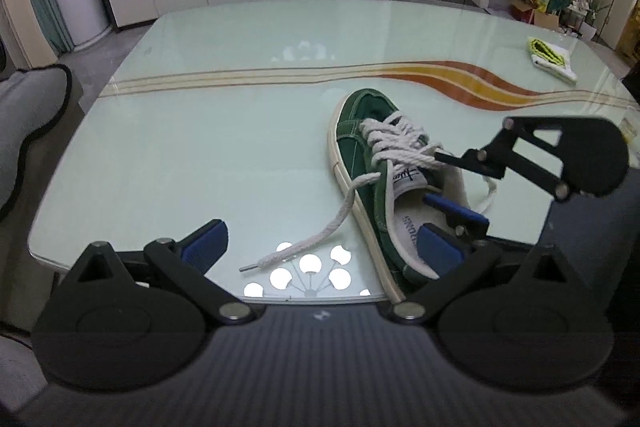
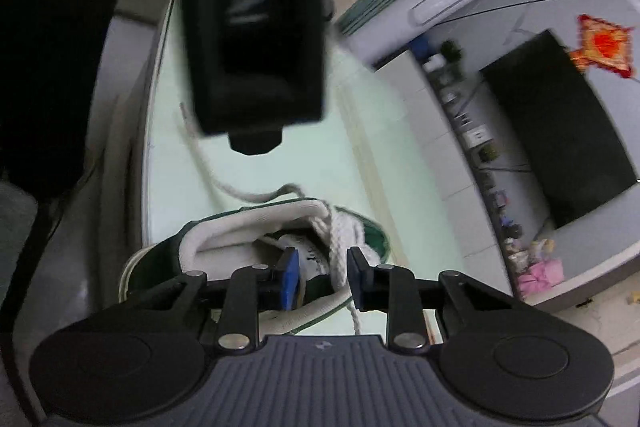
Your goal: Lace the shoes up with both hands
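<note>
Shoe, green, lies near the worktop front edge, white lace trailing loose leftward. Right claw hangs spread around the lace strand over the tongue; left claw gapes empty beside the heel. Closing squarely on that strand, then pulling gently, should avoid slipping.

Glossy glass table; green canvas shoe, braided, probably cotton lace.
</note>
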The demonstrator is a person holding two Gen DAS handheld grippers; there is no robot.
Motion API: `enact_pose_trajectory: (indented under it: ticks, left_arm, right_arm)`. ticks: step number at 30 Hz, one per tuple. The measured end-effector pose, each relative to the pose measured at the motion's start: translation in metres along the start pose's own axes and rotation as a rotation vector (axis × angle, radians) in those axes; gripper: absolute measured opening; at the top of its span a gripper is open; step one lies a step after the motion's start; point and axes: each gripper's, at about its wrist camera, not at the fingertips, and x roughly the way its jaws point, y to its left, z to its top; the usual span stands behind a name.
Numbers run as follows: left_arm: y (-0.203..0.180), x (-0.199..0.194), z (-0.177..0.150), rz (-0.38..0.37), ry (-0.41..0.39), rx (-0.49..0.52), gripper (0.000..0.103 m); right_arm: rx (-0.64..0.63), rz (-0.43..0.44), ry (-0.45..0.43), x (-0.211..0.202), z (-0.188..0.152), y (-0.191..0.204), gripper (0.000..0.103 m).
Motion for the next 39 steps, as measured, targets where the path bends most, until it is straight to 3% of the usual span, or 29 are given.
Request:
enact_pose_trajectory:
  ticks: [5, 9, 13, 15, 20, 28, 32, 33, 36, 37, 39]
  left_arm:
    - [0.008, 0.000, 0.001, 0.019, -0.004, -0.020, 0.103]
    - [0.012, 0.003, 0.001, 0.020, 0.003, -0.030, 0.103]
    - [0.015, 0.003, -0.002, 0.006, 0.007, -0.034, 0.103]
    - [0.015, 0.003, -0.004, 0.000, 0.011, -0.028, 0.103]
    - [0.020, 0.002, -0.008, -0.014, 0.012, -0.034, 0.103]
    - [0.030, 0.003, -0.010, -0.015, 0.005, -0.042, 0.103]
    - [0.034, 0.005, -0.013, -0.010, 0.010, -0.052, 0.103]
    - [0.034, 0.005, -0.013, -0.011, 0.011, -0.053, 0.103]
    - [0.034, 0.005, -0.015, -0.013, 0.012, -0.048, 0.103]
    - [0.033, 0.004, -0.016, -0.013, 0.010, -0.044, 0.103]
    - [0.031, 0.002, -0.018, -0.015, 0.009, -0.036, 0.103]
  right_arm:
    - [0.026, 0.170, 0.041, 0.002, 0.017, -0.012, 0.042]
    - [0.081, 0.207, 0.080, 0.019, 0.025, -0.030, 0.048]
    - [0.008, 0.275, 0.133, 0.028, 0.030, -0.033, 0.053]
    - [-0.063, 0.320, 0.203, 0.030, 0.041, -0.039, 0.054]
    - [-0.155, 0.330, 0.236, 0.038, 0.043, -0.037, 0.053]
    - [-0.107, 0.301, 0.205, 0.034, 0.035, -0.036, 0.053]
    - [-0.196, 0.261, 0.219, 0.030, 0.032, -0.023, 0.055]
    - [-0.226, 0.247, 0.218, 0.030, 0.032, -0.020, 0.058]
    - [-0.289, 0.150, 0.203, 0.036, 0.027, -0.023, 0.094]
    - [-0.299, 0.121, 0.202, 0.042, 0.026, -0.027, 0.099]
    - [-0.276, 0.161, 0.222, 0.046, 0.027, -0.032, 0.094]
